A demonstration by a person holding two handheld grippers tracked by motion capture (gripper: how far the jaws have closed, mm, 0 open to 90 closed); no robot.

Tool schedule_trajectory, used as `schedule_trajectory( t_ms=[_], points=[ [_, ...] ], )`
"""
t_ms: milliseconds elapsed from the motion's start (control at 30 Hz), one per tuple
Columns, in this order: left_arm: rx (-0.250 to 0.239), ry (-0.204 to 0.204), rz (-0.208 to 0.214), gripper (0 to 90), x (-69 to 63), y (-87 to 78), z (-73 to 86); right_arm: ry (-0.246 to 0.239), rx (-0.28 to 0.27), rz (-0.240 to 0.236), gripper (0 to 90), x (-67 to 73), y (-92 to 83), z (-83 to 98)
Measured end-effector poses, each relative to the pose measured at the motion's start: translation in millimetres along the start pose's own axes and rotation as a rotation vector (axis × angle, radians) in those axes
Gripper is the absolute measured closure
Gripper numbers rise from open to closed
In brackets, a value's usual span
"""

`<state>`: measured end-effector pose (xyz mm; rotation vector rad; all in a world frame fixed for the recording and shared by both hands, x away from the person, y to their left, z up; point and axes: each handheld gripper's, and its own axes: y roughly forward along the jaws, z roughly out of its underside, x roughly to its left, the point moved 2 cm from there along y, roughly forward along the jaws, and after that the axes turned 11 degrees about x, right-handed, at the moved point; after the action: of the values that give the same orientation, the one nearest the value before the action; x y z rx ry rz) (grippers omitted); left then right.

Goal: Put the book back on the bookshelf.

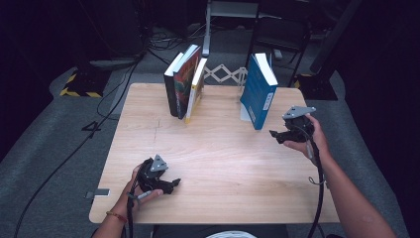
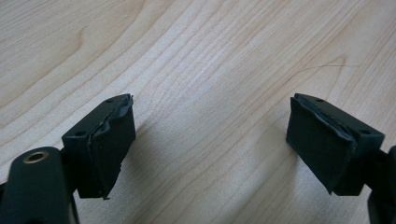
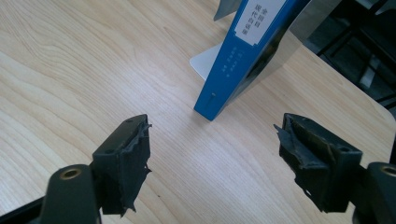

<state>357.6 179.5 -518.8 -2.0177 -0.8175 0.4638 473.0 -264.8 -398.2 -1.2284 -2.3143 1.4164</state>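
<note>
A blue book [image 1: 259, 92] stands upright at the table's far right, leaning against a metal bookend [image 1: 244, 115]. In the right gripper view the blue book [image 3: 247, 51] rises just beyond the jaws. My right gripper [image 1: 275, 135] hangs open a little to the right of the book, nothing between its jaws, and its own view shows the right gripper [image 3: 212, 161] over bare wood. My left gripper [image 1: 174, 184] rests open near the front left edge. The left gripper [image 2: 210, 144] faces plain tabletop there. A group of books [image 1: 184, 87] leans together at the far middle.
The wooden table [image 1: 218, 163] has a broad bare middle. Behind it stand a folding white rack [image 1: 225, 75], a dark chair [image 1: 280, 34] and cables on grey carpet [image 1: 54, 144]. A black cable [image 1: 319, 198] trails from my right gripper.
</note>
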Motion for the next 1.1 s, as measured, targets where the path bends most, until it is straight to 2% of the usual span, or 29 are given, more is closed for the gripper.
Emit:
schedule_trajectory(
  t_ms=[100,333,633,1100],
  points=[
    [0.0,-0.001,0.001,16.0,-0.1,0.0,0.0,-0.001,-0.012,-0.015,25.1,2.7,-0.4,7.9],
    [0.0,-0.002,0.003,16.0,-0.3,0.1,0.0,-0.01,-0.022,-0.016,24.6,6.3,1.2,25.6],
    [0.0,-0.003,0.003,16.0,-0.3,0.1,0.0,-0.052,-0.029,0.01,23.8,13.6,0.7,48.3],
    [-0.002,-0.004,-0.002,16.0,-0.3,0.2,-0.1,-0.064,-0.056,-0.007,23.8,24.0,0.0,81.1]
  ],
)
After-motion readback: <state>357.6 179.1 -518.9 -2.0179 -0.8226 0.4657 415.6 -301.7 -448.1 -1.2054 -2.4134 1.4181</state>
